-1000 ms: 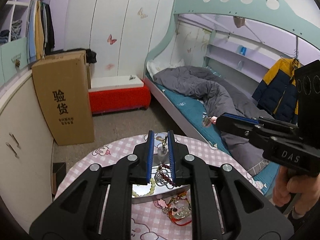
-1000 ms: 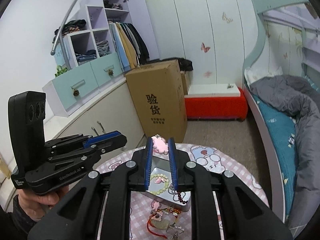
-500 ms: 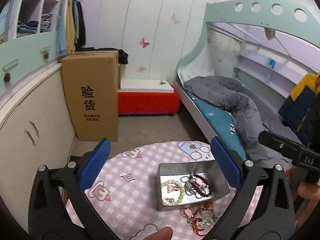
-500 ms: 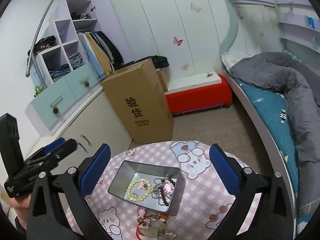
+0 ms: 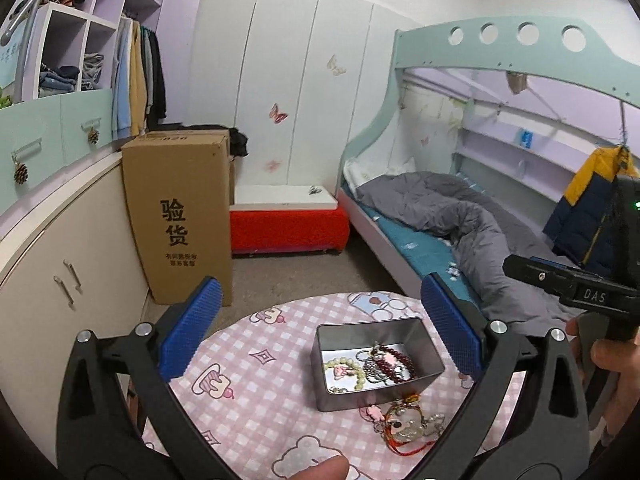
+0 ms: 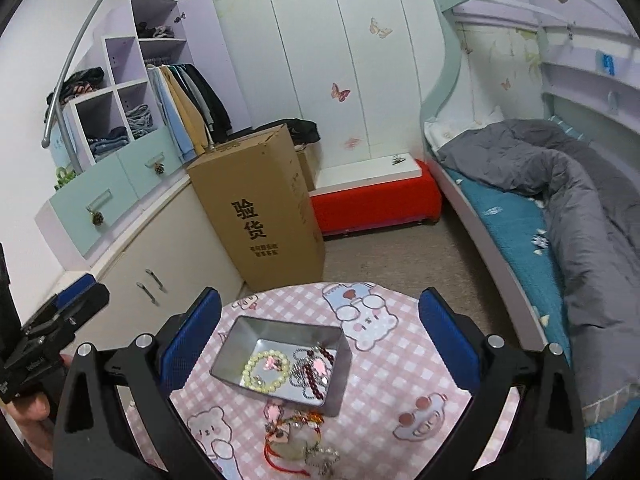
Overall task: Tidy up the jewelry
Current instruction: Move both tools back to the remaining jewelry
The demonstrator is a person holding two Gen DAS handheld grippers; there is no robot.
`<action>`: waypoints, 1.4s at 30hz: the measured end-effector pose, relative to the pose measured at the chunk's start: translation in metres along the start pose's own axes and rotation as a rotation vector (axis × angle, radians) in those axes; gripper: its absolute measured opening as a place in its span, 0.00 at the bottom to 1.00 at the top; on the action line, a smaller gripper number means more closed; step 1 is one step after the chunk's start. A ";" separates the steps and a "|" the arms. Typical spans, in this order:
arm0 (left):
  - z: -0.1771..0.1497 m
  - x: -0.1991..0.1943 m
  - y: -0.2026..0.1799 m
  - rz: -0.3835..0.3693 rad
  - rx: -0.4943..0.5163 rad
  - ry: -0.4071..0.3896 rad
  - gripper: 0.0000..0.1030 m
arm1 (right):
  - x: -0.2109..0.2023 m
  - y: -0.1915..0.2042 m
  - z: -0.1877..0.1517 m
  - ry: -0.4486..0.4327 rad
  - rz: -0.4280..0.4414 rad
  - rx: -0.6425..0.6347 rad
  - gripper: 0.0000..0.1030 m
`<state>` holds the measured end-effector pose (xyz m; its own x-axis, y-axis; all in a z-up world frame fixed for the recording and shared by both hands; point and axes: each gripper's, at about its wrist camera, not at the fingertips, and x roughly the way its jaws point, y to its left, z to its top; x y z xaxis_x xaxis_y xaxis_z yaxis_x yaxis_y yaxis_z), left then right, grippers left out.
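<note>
White panelled wall (image 5: 288, 80) with butterfly stickers (image 5: 279, 113), teal bunk bed (image 5: 500, 52) with grey duvet (image 5: 460, 216), red bench (image 5: 288, 224), tall cardboard box (image 5: 180, 216), open shelves (image 6: 120, 92) of clothes, cream cabinets (image 5: 60, 264), what looks like beige carpet (image 6: 400, 252).

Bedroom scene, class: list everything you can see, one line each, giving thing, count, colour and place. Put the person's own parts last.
table: one, pink check cloth with bears, near foreground
tin: one, silver, open, on the table
bracelets in tin: cream bead ring, dark red beads, tangled; exact count unclear
loose jewelry: small heap with red cord, on the cloth beside the tin
box: one, brown cardboard, upright on the floor
bench: one, red with white top, against the wall
bed: one, teal sheet, grey quilt
clothes: several, hanging by the shelves
jacket: one, yellow and navy, hanging by the bed
left claw: black, blue pads, open
right claw: same, open
</note>
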<state>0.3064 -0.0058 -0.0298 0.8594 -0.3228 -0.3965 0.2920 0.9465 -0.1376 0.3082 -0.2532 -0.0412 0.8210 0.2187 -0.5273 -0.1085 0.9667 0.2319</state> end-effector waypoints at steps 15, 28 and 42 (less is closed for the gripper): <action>-0.042 -0.040 0.012 0.019 0.027 0.091 0.94 | -0.071 0.003 -0.055 0.083 -0.195 -0.022 0.92; -0.109 0.009 -0.039 0.042 0.115 0.256 0.94 | -0.046 -0.036 -0.108 0.158 -0.070 -0.023 0.92; -0.149 0.077 -0.069 0.025 0.213 0.415 0.90 | -0.010 -0.042 -0.134 0.244 0.028 0.004 0.92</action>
<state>0.2903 -0.0960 -0.1867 0.6397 -0.2323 -0.7327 0.3899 0.9196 0.0488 0.2294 -0.2781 -0.1551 0.6582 0.2719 -0.7020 -0.1270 0.9592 0.2525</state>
